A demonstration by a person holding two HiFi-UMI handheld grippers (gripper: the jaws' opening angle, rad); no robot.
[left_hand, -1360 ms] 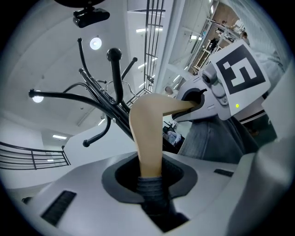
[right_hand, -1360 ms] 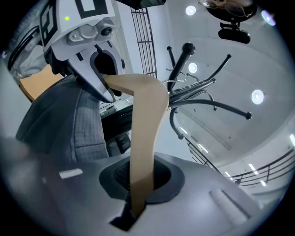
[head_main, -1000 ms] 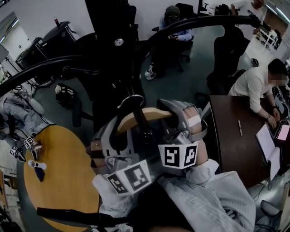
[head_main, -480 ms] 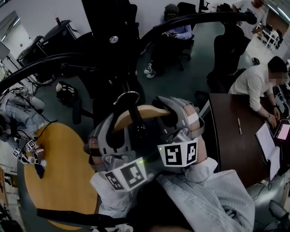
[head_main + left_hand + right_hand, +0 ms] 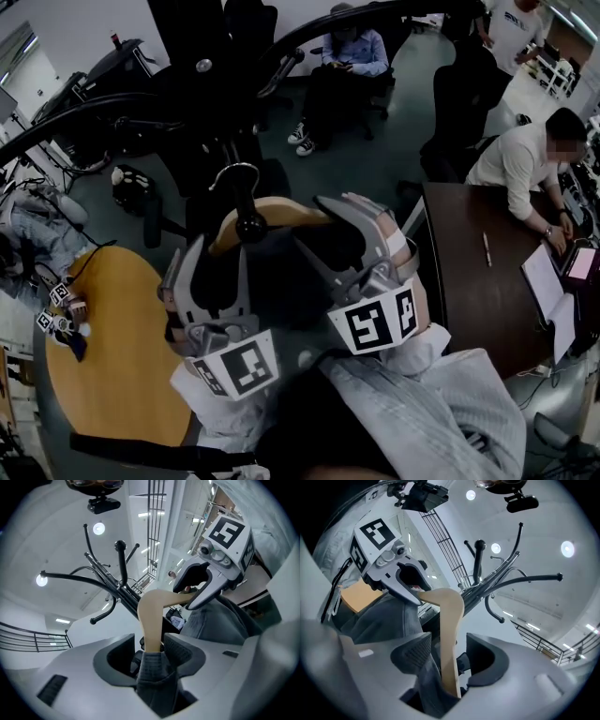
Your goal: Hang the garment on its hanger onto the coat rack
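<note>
Beside coat rack (image 5: 202, 67): left tongs (image 5: 149, 651) and right tongs (image 5: 451, 660) both opening wide, wooden hanger (image 5: 451, 616) loose between them, dark garment (image 5: 154, 682) draped on hanger.

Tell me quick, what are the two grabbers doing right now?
Left gripper: jaws opening, with the wooden hanger and its garment between them, no longer gripped.
Right gripper: jaws opening, wooden hanger between them, not gripped.
</note>
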